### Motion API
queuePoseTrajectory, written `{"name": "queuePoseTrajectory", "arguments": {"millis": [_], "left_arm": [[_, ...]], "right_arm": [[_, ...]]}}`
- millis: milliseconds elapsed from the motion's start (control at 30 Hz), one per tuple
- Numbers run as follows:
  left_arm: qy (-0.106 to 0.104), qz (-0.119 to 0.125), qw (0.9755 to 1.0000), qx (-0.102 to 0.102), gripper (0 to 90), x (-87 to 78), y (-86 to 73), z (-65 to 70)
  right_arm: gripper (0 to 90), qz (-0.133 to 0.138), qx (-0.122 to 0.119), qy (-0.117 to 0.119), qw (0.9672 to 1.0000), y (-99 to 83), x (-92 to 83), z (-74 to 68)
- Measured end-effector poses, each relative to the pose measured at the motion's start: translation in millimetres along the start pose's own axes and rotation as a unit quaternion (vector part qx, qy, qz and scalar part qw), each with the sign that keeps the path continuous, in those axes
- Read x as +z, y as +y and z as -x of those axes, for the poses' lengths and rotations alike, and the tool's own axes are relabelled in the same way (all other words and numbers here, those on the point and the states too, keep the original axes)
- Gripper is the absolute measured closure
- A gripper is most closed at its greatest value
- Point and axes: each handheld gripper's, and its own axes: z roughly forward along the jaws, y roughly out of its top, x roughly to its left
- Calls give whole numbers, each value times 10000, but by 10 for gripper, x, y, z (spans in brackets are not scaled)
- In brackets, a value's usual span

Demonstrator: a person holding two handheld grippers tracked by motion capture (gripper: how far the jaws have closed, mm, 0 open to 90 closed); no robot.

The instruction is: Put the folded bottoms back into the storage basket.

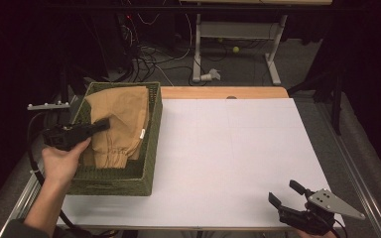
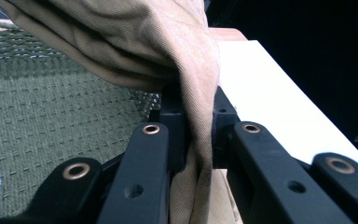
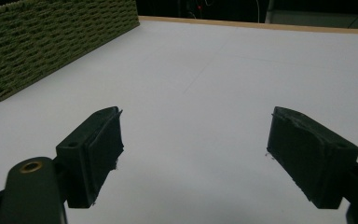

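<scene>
Tan garment point(image 1: 121, 121): folded cotton-like cloth, lying in the green woven basket point(image 1: 149, 148) at the left of the white table point(image 1: 238, 158), one end spilling toward the basket's near wall. Likely light, soft and limp; it should sag and unfold when lifted, so a pinch on a thick fold suits best. Left gripper point(image 1: 101, 125): jaws clamped on a fold of the cloth point(image 2: 198, 93), inside the basket. Right gripper point(image 1: 284, 194): jaws wide apart, holding nothing, resting at the table's near right corner. Obstruction: the basket's walls, which the hanging cloth may catch on. Beyond the table: cables and a desk frame on the floor.
</scene>
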Motion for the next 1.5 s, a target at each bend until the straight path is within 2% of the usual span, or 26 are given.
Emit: {"name": "queuePoseTrajectory", "arguments": {"millis": [233, 833, 1067, 1233, 1500], "left_arm": [[255, -157, 9995, 22, 789, 113, -28, -83], [623, -487, 9969, -18, 788, 517, 7, -221], [643, -617, 9960, -59, 788, 670, 27, -248], [688, -642, 9953, -220, 787, 784, 40, -319], [759, -797, 9936, -243, 786, 935, 46, -379]], "right_arm": [[193, 0, -6, 5, 10000, -1, 3, 4], [193, -3, 6, 3, 10000, -1, 1, 5], [193, -1, 8, 7, 10000, -1, 5, 6], [193, -7, 9, 7, 10000, -2, 5, 6], [193, -17, 3, 4, 10000, -3, 6, 11]]}}
